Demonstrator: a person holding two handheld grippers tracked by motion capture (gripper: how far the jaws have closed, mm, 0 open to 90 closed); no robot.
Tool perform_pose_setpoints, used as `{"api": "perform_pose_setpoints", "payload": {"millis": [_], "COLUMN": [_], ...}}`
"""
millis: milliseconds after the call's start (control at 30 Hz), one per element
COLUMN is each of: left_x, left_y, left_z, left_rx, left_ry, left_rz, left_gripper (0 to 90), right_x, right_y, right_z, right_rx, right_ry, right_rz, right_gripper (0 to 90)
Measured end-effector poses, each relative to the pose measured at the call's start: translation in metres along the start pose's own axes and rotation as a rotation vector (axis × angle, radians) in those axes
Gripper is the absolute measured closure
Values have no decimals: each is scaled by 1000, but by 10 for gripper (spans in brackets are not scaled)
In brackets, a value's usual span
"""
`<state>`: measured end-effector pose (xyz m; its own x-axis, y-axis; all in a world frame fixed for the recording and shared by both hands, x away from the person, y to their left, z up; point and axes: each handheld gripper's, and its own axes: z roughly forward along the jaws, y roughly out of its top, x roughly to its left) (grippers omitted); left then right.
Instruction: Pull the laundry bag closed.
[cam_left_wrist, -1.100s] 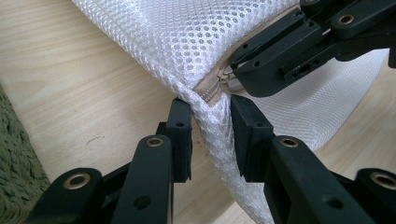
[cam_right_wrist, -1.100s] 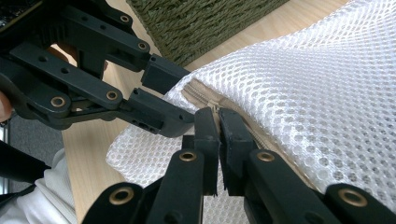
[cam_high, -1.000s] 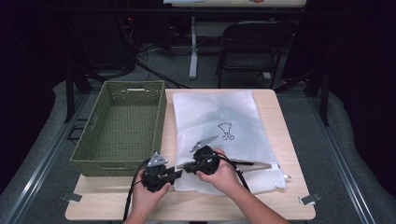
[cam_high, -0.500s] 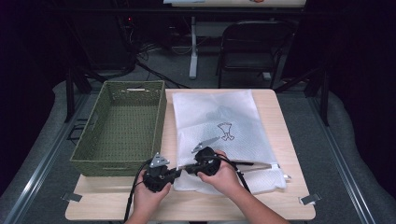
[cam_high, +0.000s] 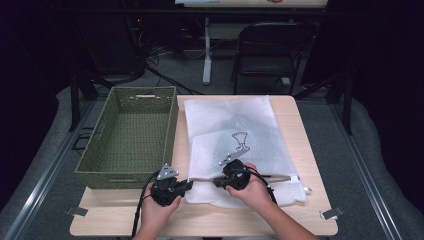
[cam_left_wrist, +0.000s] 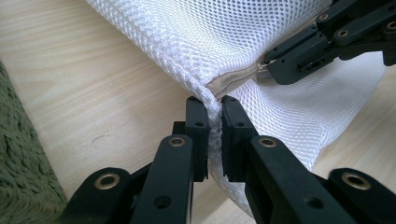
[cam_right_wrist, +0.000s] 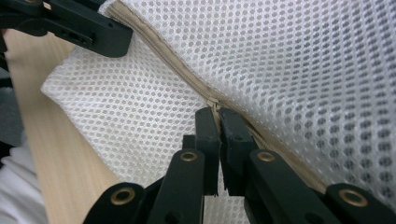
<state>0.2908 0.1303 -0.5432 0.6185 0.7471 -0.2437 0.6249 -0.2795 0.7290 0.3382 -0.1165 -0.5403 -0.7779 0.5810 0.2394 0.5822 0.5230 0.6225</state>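
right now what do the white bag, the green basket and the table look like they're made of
White bag: likely synthetic mesh fabric, with small open holes and a beige zipper tape.
Green basket: woven fibre or cord, possibly paper rope, with a matte plaited texture.
Table: pale wood or wood-look laminate, smooth with faint grain lines.
Each claw is shut on the bag.

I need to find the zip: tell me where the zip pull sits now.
Right gripper view: the zip pull sits pinched in the right gripper, on the mesh bag.
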Motion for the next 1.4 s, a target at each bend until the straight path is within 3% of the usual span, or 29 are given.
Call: {"api": "perform_pose_setpoints", "payload": {"millis": [233, 500, 867, 1167, 1400], "left_x": [5, 5, 3, -2, -3], "left_y": [0, 0, 6, 8, 9], "left_z": [5, 16, 24, 25, 25], "left_rx": [26, 54, 20, 8, 22], "left_ry": [-32, -40, -44, -17, -29], "left_rz": [-48, -60, -63, -33, -14], "left_gripper": [651, 514, 521, 680, 760], "right_x": [3, 5, 8, 9, 10], "right_y": [-2, -3, -4, -7, -8], "right_z": [0, 1, 2, 3, 3], "right_rx": [-12, -18, -28, -48, -81], "right_ry": [-16, -18, -26, -43, -48], "right_rz": [-24, -33, -35, -25, -11], "right_gripper": [870, 870, 870, 869, 869]}}
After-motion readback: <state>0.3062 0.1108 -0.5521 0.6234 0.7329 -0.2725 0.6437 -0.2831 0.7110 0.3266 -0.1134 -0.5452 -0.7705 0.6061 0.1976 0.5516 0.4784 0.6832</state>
